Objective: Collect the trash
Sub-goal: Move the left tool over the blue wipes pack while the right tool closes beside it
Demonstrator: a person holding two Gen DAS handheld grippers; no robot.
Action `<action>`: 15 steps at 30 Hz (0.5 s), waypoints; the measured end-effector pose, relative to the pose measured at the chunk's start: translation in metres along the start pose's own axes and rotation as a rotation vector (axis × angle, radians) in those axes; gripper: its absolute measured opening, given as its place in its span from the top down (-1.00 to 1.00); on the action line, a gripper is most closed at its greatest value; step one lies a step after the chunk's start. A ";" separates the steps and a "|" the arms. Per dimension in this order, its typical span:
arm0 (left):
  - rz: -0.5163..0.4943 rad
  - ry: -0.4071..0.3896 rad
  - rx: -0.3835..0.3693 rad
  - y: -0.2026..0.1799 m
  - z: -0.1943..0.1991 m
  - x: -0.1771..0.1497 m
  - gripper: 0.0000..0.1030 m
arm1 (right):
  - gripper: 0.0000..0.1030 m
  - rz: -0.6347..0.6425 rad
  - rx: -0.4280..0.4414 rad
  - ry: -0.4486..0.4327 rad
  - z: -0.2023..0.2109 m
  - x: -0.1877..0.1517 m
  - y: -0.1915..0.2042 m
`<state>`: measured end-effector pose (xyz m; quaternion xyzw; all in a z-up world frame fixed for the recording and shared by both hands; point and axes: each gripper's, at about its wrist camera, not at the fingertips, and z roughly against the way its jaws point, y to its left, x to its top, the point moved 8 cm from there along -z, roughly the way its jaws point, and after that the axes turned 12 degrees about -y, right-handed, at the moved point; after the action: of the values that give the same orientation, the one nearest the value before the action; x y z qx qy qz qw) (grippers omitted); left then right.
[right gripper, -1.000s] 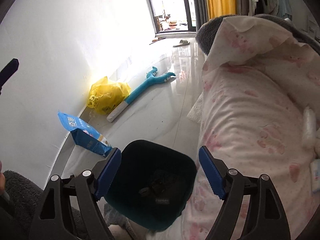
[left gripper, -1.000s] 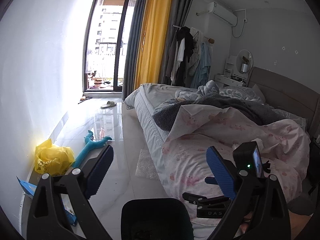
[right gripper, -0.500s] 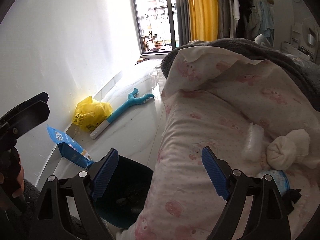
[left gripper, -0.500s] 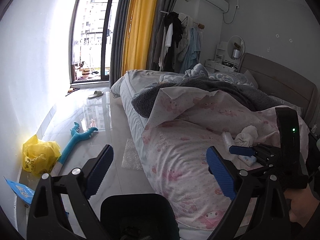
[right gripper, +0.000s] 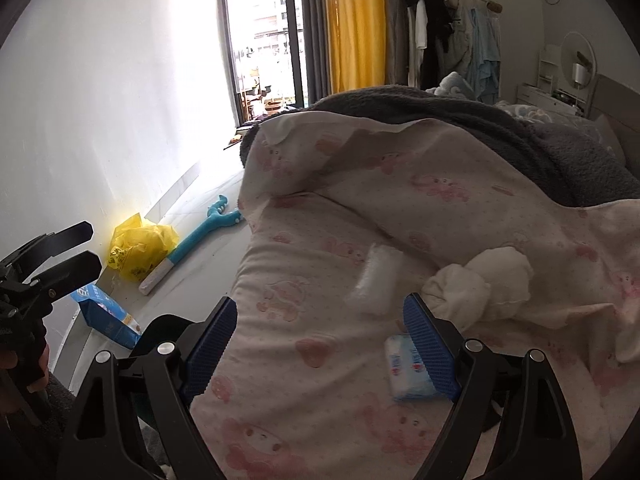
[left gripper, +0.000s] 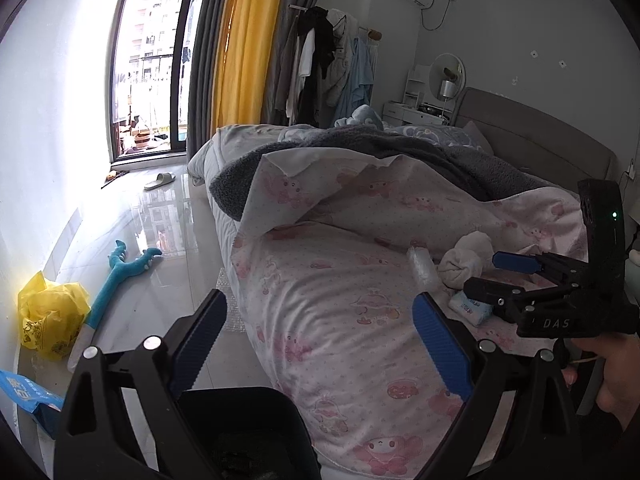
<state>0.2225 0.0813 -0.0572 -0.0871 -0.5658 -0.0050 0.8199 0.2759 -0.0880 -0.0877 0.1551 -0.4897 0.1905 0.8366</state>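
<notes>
On the pink quilt (right gripper: 320, 208) lie a clear bubble-wrap roll (right gripper: 376, 280), a white crumpled wad (right gripper: 480, 284) and a blue tissue packet (right gripper: 404, 368). My right gripper (right gripper: 320, 344) hovers over the quilt, its jaws closing with only bedding between them. The packet lies just under the right finger (right gripper: 428, 348), not gripped. In the left wrist view that gripper (left gripper: 496, 278) points at the packet (left gripper: 470, 308). My left gripper (left gripper: 320, 340) is open and holds nothing, above a dark bin (left gripper: 240, 420) at the bed's foot.
By the left wall on the floor lie a yellow plastic bag (left gripper: 52, 316), a blue snack bag (left gripper: 28, 396) and a teal long-handled toy (left gripper: 116, 276). A bubble-wrap sheet (left gripper: 228, 308) lies beside the bed. A grey blanket (left gripper: 440, 152) covers the far bed.
Both grippers moved from over the bin toward the bed. The right one rose over the quilt, bringing the roll, wad and packet into close view. Nothing was picked up.
</notes>
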 end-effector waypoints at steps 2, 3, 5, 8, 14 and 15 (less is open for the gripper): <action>0.004 0.007 -0.008 -0.005 -0.005 -0.002 -0.86 | -0.51 -0.014 -0.020 0.004 0.002 -0.003 -0.016; 0.007 0.012 -0.012 -0.008 -0.008 -0.003 -0.86 | -0.47 -0.023 -0.030 0.007 0.002 -0.005 -0.024; 0.016 0.020 -0.024 -0.013 -0.012 -0.005 -0.86 | -0.46 -0.043 -0.046 0.006 0.003 -0.010 -0.039; 0.012 0.031 -0.034 -0.023 -0.019 -0.008 -0.86 | -0.42 -0.053 -0.071 0.011 0.005 -0.017 -0.057; -0.013 0.057 -0.055 -0.042 -0.033 -0.015 -0.86 | -0.27 -0.054 -0.091 0.028 0.005 -0.028 -0.082; -0.018 0.062 -0.059 -0.045 -0.034 -0.017 -0.86 | -0.22 -0.055 -0.094 0.029 0.005 -0.030 -0.086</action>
<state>0.2435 0.0305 -0.0787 -0.1059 -0.5405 -0.0317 0.8341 0.2994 -0.1704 -0.1181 0.1263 -0.4815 0.1466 0.8548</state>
